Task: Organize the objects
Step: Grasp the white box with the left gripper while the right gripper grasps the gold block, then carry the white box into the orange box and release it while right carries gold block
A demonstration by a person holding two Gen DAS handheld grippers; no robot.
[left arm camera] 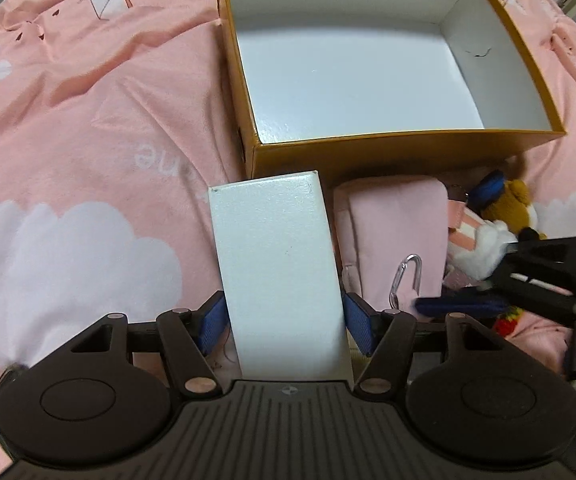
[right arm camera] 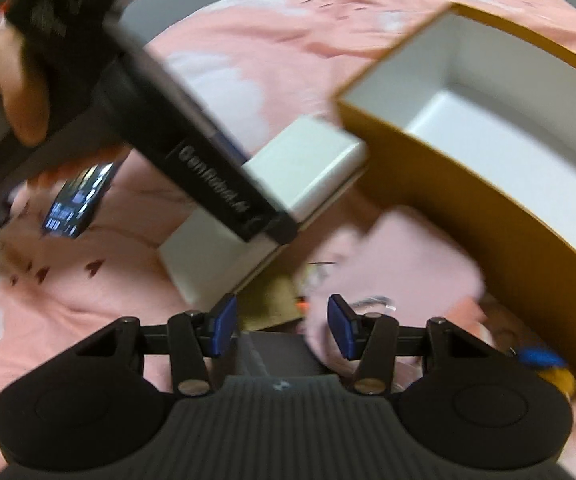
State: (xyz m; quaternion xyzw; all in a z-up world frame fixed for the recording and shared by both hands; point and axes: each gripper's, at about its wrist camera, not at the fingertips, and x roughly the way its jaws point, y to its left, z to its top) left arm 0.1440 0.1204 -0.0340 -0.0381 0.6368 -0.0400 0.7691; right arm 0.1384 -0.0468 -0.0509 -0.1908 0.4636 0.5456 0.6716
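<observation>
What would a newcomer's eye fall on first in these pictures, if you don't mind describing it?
Most striking is the big open gold box with its bare white inside, resting on the pink bedspread. Just before it, the left gripper clamps a white box between its blue pads. To the right lie a pink pouch and a plush toy, while the right gripper hangs open above the clutter.

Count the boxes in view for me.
2. A large open gold cardboard box with a white interior sits on the pink bedspread; a small white rectangular box is clamped in the left gripper. Others may be hidden.
</observation>
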